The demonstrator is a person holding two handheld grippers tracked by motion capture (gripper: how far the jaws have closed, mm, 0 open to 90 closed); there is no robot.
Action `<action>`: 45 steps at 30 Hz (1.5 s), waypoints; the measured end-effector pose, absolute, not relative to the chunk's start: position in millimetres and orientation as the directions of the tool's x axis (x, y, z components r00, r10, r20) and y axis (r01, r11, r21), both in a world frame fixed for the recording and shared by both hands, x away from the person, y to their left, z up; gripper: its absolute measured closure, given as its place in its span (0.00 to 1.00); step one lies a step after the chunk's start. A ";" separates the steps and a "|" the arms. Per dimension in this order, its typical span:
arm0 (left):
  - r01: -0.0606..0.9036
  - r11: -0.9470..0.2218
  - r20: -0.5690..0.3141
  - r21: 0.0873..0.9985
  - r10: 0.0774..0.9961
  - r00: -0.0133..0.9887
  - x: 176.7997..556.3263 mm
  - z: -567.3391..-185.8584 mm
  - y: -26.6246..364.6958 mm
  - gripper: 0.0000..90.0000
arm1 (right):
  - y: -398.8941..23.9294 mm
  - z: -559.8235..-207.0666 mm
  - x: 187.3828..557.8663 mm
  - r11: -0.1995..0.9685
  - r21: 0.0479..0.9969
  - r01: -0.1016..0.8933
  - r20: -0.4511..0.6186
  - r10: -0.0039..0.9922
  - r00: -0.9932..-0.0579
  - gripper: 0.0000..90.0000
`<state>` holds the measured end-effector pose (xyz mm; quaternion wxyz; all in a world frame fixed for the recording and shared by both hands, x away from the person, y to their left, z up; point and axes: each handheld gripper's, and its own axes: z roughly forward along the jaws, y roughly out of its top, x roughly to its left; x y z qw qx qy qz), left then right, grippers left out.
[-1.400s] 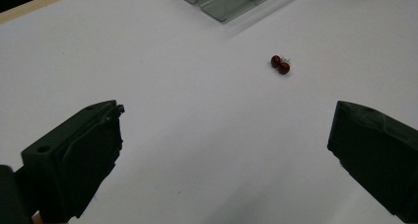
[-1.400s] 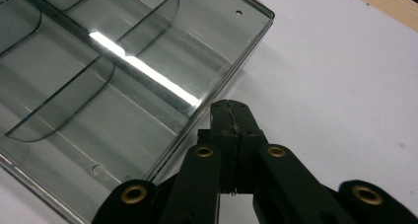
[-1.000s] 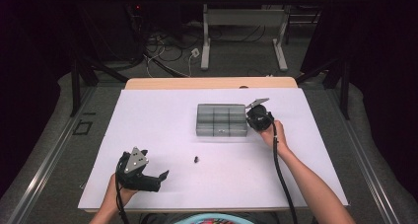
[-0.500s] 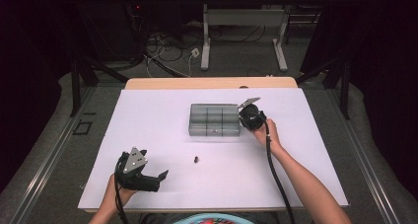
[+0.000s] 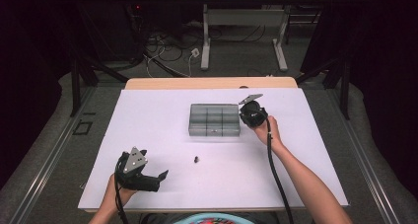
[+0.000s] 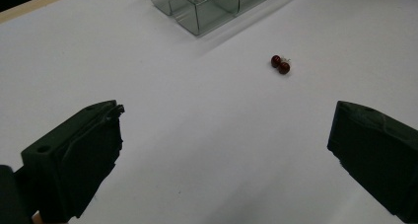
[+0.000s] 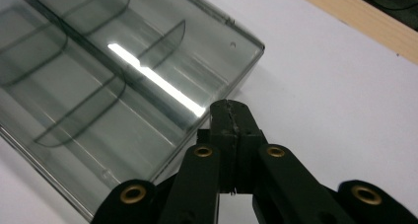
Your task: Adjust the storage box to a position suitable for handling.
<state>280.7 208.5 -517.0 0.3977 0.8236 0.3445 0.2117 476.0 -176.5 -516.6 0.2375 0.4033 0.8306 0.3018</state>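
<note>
From above, I hold a gripper in each hand over a white desk. My left gripper (image 5: 160,176) rests near the front left corner. My right gripper (image 5: 245,116) touches the right end of a clear box (image 5: 214,119) that sits mid-desk, toward the far edge. A small dark bead pair (image 5: 196,159) lies on bare desk between the box and the front edge.

In the left gripper view, my jaws are spread wide with nothing between them. Ahead lie two joined red beads (image 6: 280,64), and beyond them the box (image 6: 212,7).

In the right gripper view, my jaws are pressed together, tips against the box (image 7: 123,81) wall near its corner, pinching nothing.

I judge the box light, stiff and slick, likely to slide when nudged; best taken across a wall. The beads look tiny, hard and apt to roll, needing a fine pinch.
</note>
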 end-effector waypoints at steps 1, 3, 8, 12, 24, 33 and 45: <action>0.401 -0.451 0.075 0.797 0.733 0.676 280.5 -516.4 208.5 0.00 | -176.4 -513.7 477.0 0.490 0.700 0.520 -0.147 0.811 -0.566 1.00; 0.396 -0.448 0.077 0.802 0.734 0.675 279.9 -516.4 207.9 0.00 | -173.6 -508.5 478.2 0.478 0.709 0.518 -0.137 0.815 -0.563 1.00; 0.398 -0.447 0.075 0.801 0.734 0.675 279.8 -516.2 208.5 0.00 | -162.0 -499.5 484.2 0.462 0.730 0.504 -0.119 0.812 -0.571 1.00; 0.398 -0.448 0.072 0.800 0.732 0.678 280.8 -516.9 208.2 0.00 | -148.9 -495.6 492.9 0.459 0.734 0.500 -0.108 0.806 -0.581 1.00; 0.395 -0.447 0.070 0.803 0.728 0.683 280.4 -516.9 208.6 0.00 | -112.1 -504.4 526.2 0.436 0.726 0.532 -0.075 0.819 -0.569 1.00; 0.396 -0.445 0.067 0.803 0.728 0.683 279.7 -516.8 207.9 0.00 | -99.5 -509.5 546.9 0.416 0.715 0.562 -0.065 0.840 -0.539 1.00; 0.395 -0.451 0.068 0.800 0.724 0.687 279.2 -516.1 208.4 0.00 | -85.8 -520.5 561.7 0.431 0.676 0.598 -0.081 0.850 -0.521 1.00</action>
